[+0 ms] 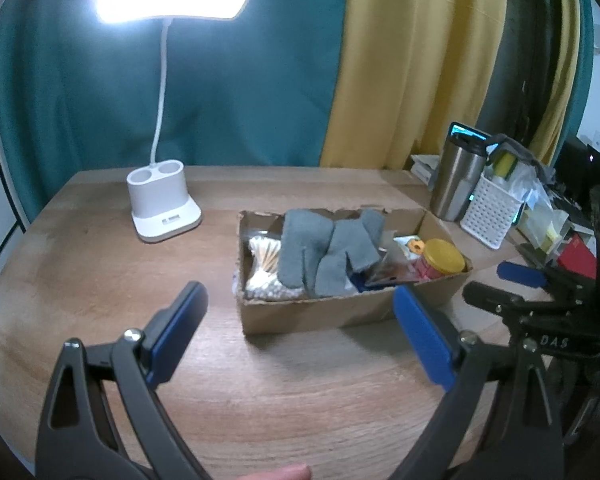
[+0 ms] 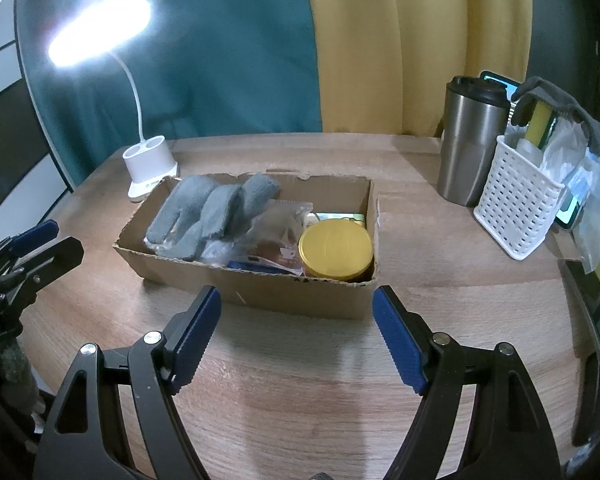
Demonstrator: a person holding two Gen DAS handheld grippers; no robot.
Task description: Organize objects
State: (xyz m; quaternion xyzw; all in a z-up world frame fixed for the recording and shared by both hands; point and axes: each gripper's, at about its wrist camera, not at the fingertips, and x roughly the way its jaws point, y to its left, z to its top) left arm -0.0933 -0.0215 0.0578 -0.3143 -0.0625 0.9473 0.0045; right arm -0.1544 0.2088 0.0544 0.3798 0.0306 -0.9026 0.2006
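One brown cardboard box [image 2: 260,292] holds two grey knitted gloves [image 2: 204,212] and one yellow-lidded jar [image 2: 335,249]; left gripper [image 1: 300,332] and right gripper [image 2: 296,336], both spread wide and holding nothing, hover just before it above the wooden bench [image 2: 300,392].

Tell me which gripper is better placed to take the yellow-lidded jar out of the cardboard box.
Probably the right gripper. It is open and the yellow-lidded jar lies just ahead, in the near right corner of the cardboard box. The open left gripper faces the grey gloves.
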